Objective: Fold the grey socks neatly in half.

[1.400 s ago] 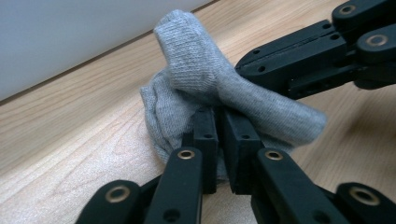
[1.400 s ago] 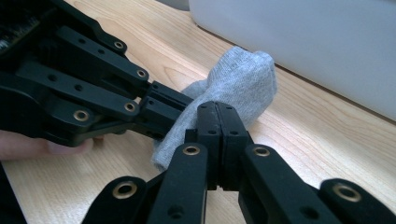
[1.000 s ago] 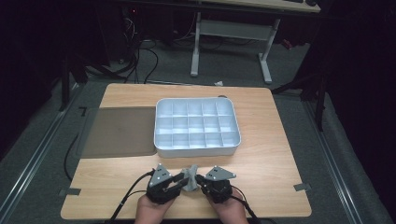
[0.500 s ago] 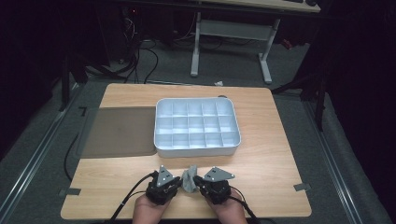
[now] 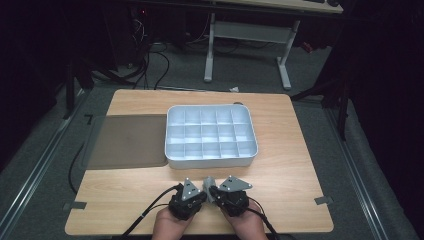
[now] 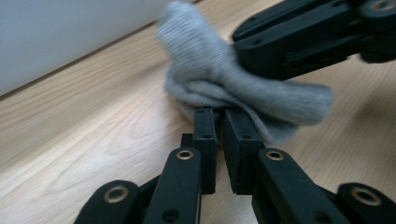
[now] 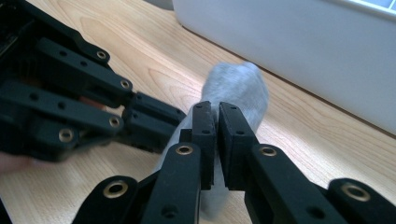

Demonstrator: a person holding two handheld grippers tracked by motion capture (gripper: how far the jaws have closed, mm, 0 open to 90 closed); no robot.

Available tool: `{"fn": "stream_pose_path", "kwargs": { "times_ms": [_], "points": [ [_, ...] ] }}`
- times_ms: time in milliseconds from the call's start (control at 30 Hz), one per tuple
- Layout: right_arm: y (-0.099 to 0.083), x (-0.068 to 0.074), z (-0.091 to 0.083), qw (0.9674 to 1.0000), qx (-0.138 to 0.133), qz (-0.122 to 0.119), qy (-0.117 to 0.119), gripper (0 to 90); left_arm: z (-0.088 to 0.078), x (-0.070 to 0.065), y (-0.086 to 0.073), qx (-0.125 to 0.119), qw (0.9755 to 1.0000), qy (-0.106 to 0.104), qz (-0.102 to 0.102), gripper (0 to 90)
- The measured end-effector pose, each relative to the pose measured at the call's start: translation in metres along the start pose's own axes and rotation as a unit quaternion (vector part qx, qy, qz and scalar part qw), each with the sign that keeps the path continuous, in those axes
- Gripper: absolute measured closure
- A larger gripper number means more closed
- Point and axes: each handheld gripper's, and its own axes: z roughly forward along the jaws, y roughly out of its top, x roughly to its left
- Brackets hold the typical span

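Observation:
A small grey knitted cloth [image 5: 207, 181] lies bunched on the wooden table near its front edge, between my two grippers. In the left gripper view the cloth [image 6: 210, 70] bulges over my left gripper [image 6: 219, 114], whose jaws have just been closing and now pinch its near edge. My right gripper [image 7: 216, 109] is shut on the other end of the cloth [image 7: 236, 88]. From above, the left gripper [image 5: 202, 191] and the right gripper [image 5: 213, 192] stand tip to tip, a hand behind each.
A white tray [image 5: 210, 161] divided into several empty compartments stands just beyond the grippers, mid-table. A dark mat [image 5: 130, 140] lies flat to its left. Cables trail off the front edge. Bare wood [image 5: 290, 175] spreads to the right.
My left gripper has slid in toward the right one and its jaws have closed on the grey cloth. The right gripper has kept still with its grip.

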Motion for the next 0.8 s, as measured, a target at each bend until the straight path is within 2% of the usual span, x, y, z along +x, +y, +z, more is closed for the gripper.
{"fn": "stream_pose_path", "kwargs": {
  "times_ms": [133, 267, 467, 633, 800],
  "points": [
    [-0.002, -0.005, -0.001, 0.9999, 0.005, 0.008, -0.010, 87.2, 0.009, -0.006, 0.003, 0.003, 0.9998, -0.018, 0.005, 86.3],
    [-0.006, -0.006, 0.000, 0.9999, 0.015, 0.000, -0.007, 90.0, 0.011, -0.010, 0.003, 0.011, 0.9994, -0.020, 0.026, 87.2],
    [-0.017, -0.006, 0.008, 1.0000, 0.004, 0.001, -0.006, 90.0, -0.001, -0.002, -0.006, 0.011, 0.9993, -0.031, 0.017, 83.3],
    [-0.019, -0.002, 0.010, 0.9999, -0.002, -0.012, -0.011, 90.0, -0.016, 0.006, -0.008, -0.013, 0.9995, -0.028, -0.002, 79.9],
    [-0.020, -0.001, 0.010, 0.9998, -0.007, -0.011, -0.012, 90.0, -0.029, 0.007, -0.001, -0.061, 0.9981, -0.012, -0.005, 84.0]
  ]
}}
